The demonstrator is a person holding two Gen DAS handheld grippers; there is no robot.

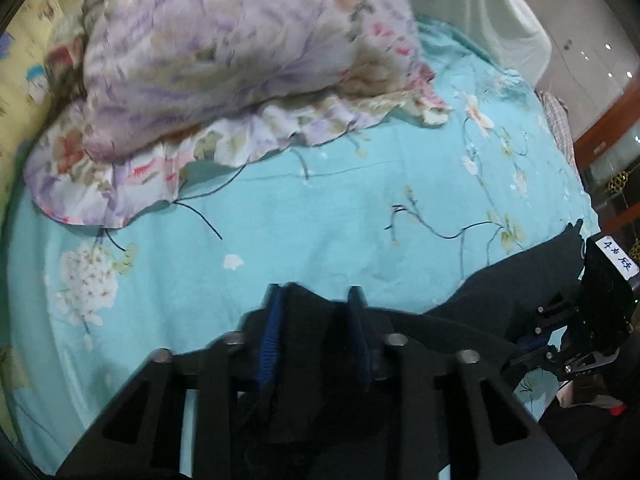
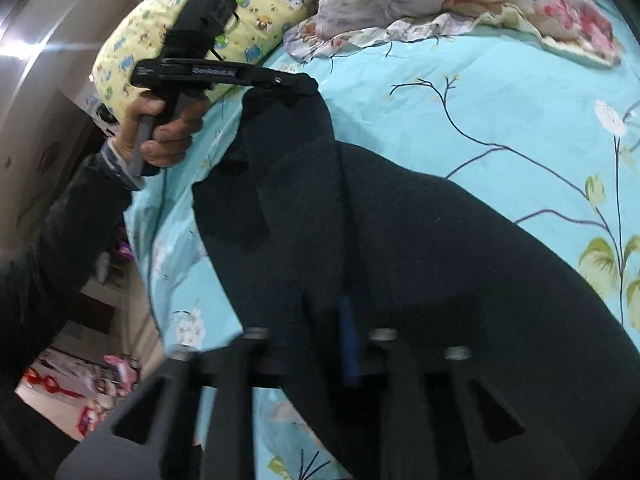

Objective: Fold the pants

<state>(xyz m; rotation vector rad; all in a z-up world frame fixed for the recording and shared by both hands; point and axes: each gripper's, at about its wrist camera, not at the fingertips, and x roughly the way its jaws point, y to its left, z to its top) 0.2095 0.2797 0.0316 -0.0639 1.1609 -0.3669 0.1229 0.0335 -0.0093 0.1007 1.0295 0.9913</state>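
Both grippers clamp the black pants [image 2: 360, 220] above the turquoise bedsheet [image 1: 280, 220]: left gripper [image 1: 316, 312] gripping firmly, right gripper [image 2: 324, 320] apparently likewise; keeping the edges level should help.

I'm working in a home bedroom: a bed [image 1: 320, 216] spread with a turquoise floral sheet, a rumpled flowered quilt [image 1: 224, 64] heaped at its far side, a yellow cartoon-print pillow [image 2: 256, 4] beside it, and toys [image 2: 116, 372] scattered on the floor below the edge.
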